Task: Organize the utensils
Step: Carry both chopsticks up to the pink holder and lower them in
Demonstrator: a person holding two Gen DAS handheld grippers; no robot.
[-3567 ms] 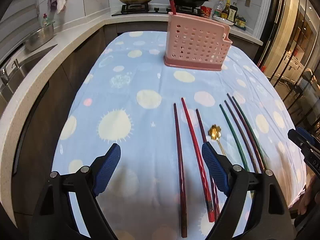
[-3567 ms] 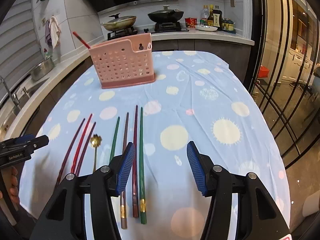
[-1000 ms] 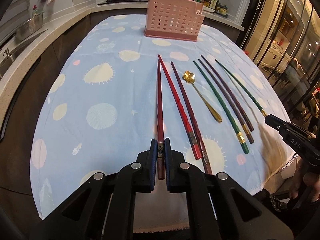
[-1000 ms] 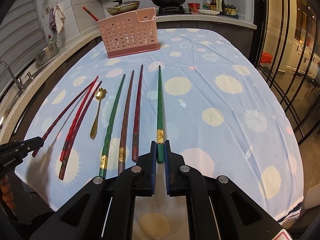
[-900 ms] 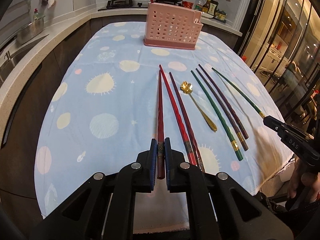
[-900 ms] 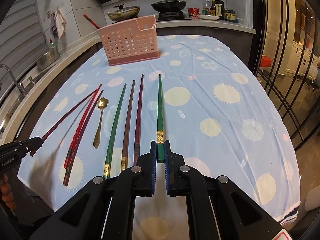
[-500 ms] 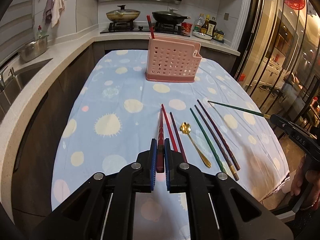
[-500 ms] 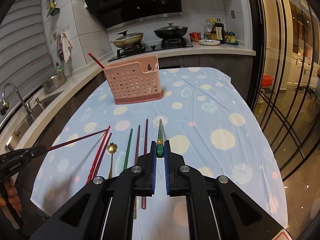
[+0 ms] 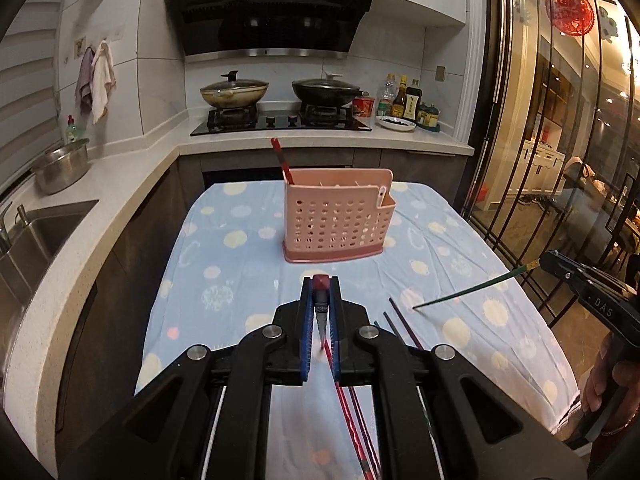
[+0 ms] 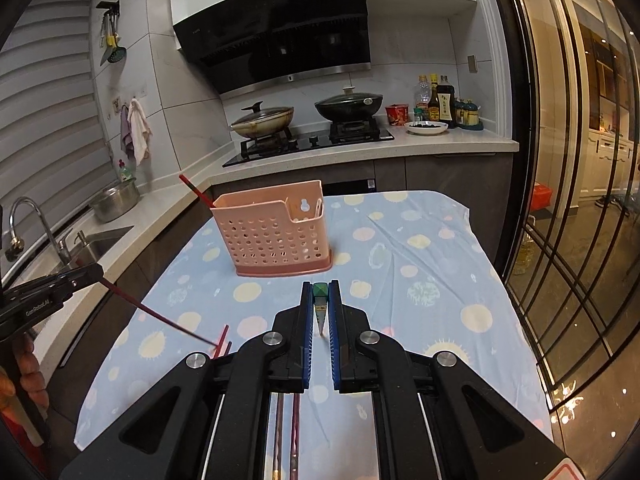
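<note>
My left gripper [image 9: 321,296] is shut on the thick end of a red chopstick [image 9: 320,282], which slants down toward the cloth. In the right wrist view the same red chopstick [image 10: 160,316] runs from the left gripper [image 10: 86,272] down to the table. The right gripper [image 10: 321,300] is shut on the butt of a green chopstick [image 10: 320,289]. In the left wrist view that green chopstick [image 9: 472,290] hangs from the right gripper [image 9: 560,264]. Ahead stands the pink perforated basket [image 9: 338,216] with one red chopstick [image 9: 280,160] leaning out of it.
More chopsticks [image 9: 400,324] lie on the blue dotted tablecloth [image 9: 240,280] under both grippers. A counter with a sink [image 9: 36,236] and a steel bowl [image 9: 60,168] runs along the left. The stove with two pans [image 9: 234,92] is behind. A glass partition [image 9: 540,160] stands at the right.
Both grippers have risen, each lifting its chopstick off the cloth by the thick end. The views have tilted up, so the basket and stove now sit at the centre.
</note>
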